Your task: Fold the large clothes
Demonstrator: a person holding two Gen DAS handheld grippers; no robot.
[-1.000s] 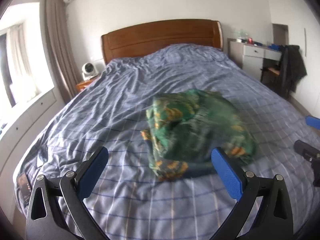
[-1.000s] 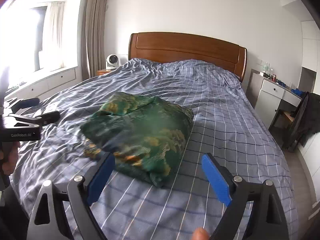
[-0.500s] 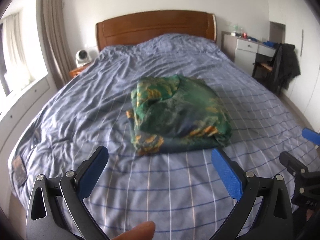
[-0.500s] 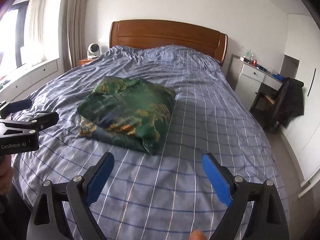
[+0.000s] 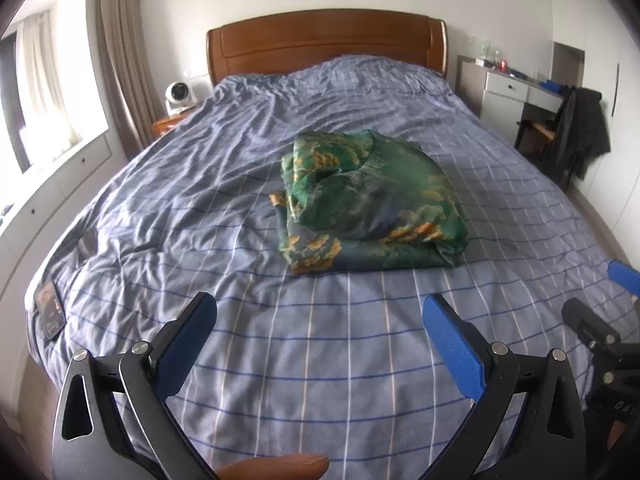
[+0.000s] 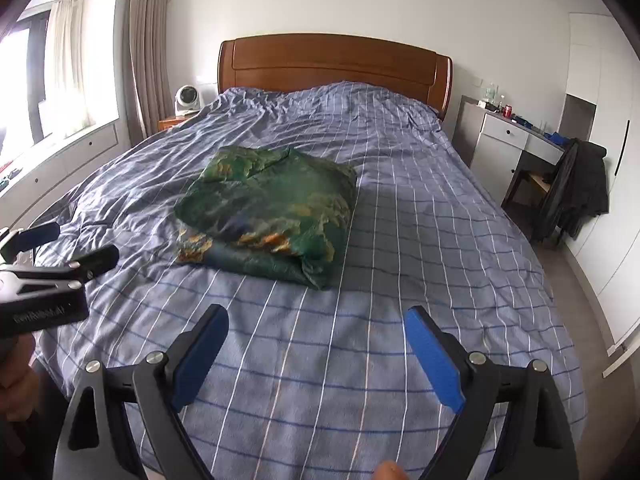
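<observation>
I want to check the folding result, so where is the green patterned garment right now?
The green garment lies folded mid-bed on the blue checked duvet, ahead of both open grippers and touching neither; in the right wrist view it sits left of centre.

Bare bedspread (image 5: 320, 360) before folded garment (image 5: 372, 204); nothing blocking approach.

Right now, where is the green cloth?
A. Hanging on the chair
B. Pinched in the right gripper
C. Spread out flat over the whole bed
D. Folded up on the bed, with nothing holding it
D: the green cloth lies in a folded bundle on the bed, and both the left gripper and the right gripper are open and short of it.
</observation>
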